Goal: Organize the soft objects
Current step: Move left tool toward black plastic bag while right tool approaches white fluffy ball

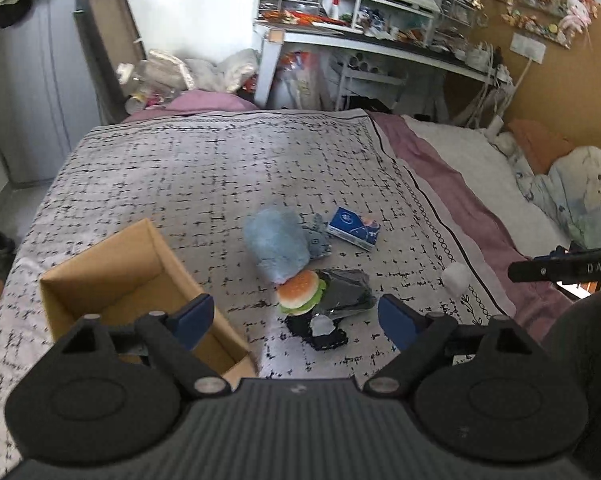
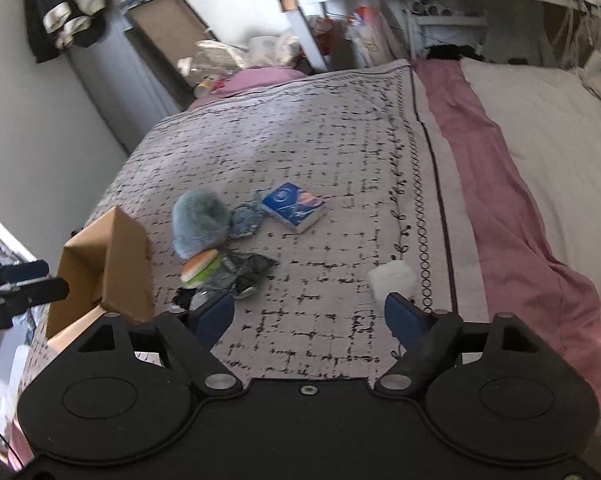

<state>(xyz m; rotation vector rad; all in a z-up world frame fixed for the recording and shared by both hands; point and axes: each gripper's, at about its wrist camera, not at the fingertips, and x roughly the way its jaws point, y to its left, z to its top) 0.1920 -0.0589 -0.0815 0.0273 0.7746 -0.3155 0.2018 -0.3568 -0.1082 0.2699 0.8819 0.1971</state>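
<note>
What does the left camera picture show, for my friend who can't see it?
An open left gripper hovers over a patterned bedspread. Below it lie a burger plush, a fluffy blue plush, a blue packet and a white puff, with a cardboard box at left.

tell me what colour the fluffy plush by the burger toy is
Light blue plush, clearest in the left wrist view.
</note>
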